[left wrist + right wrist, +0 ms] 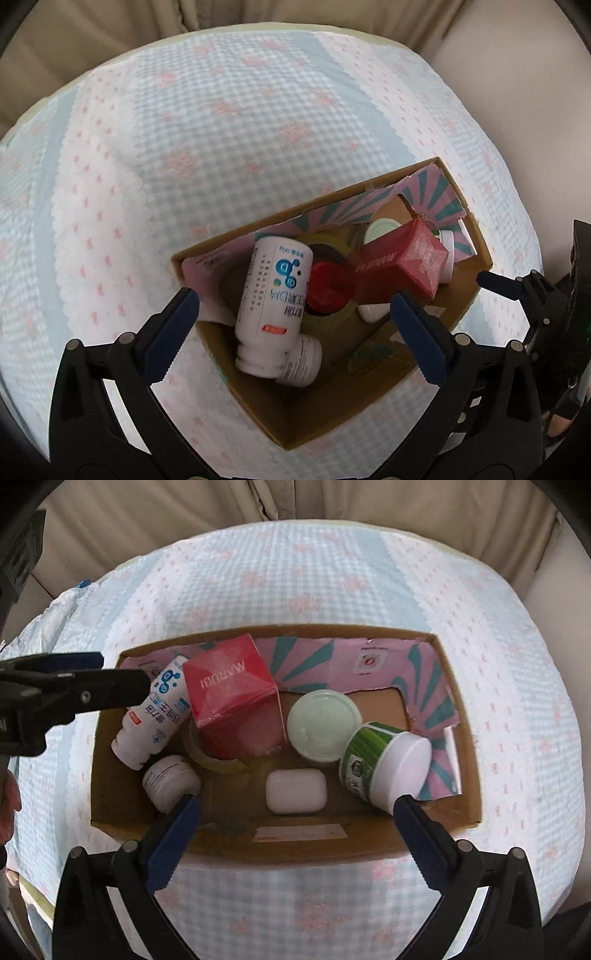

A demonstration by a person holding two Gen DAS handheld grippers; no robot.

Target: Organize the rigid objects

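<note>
On the table (517, 701), under its pale checked cloth, a cardboard box (295, 843) holds every object in view. A tall white bottle (155, 716) leans at the left, touching a red carton (232, 698) propped over a roll of tape (218, 762). A small white jar (168, 781), a white case (296, 791), a pale green lid (323, 725) and a green-labelled tub (380, 764) lie around them. The left claw (295, 325) and right claw (295, 823) both hang over the box, fingers spread wide, gripping nothing.

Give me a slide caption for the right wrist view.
Open right gripper above a brown cardboard box holding a red carton, white bottles and a white soap-like case.
</note>
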